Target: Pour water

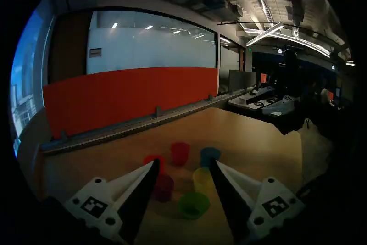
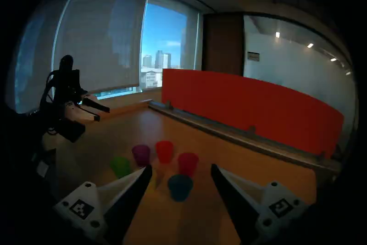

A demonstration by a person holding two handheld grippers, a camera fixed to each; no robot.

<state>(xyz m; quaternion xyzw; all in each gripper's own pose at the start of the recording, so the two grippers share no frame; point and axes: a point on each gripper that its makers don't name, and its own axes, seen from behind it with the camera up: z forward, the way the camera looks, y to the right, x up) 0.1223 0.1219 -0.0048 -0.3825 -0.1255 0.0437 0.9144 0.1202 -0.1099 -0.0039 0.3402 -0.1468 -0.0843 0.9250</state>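
Several small plastic cups stand clustered on the wooden table (image 1: 257, 139). In the left gripper view a green cup (image 1: 193, 204) is nearest, with a purple cup (image 1: 164, 187) and a yellow cup (image 1: 202, 178) behind it. Farther off are two red cups (image 1: 180, 153) (image 1: 153, 160) and a blue cup (image 1: 209, 155). My left gripper (image 1: 184, 164) hangs open above them, holding nothing. In the right gripper view the blue cup (image 2: 179, 186) is nearest, then a red cup (image 2: 187, 163), an orange-red cup (image 2: 164, 151), the purple cup (image 2: 141, 154) and the green cup (image 2: 120, 166). My right gripper (image 2: 181, 168) is open and empty.
A red partition (image 1: 128, 93) (image 2: 257, 103) with a metal rail runs along the table's far edge. A dark gripper-like device (image 2: 69, 103) sits at the left by the window. Desks with equipment (image 1: 266, 98) stand beyond the table's right end.
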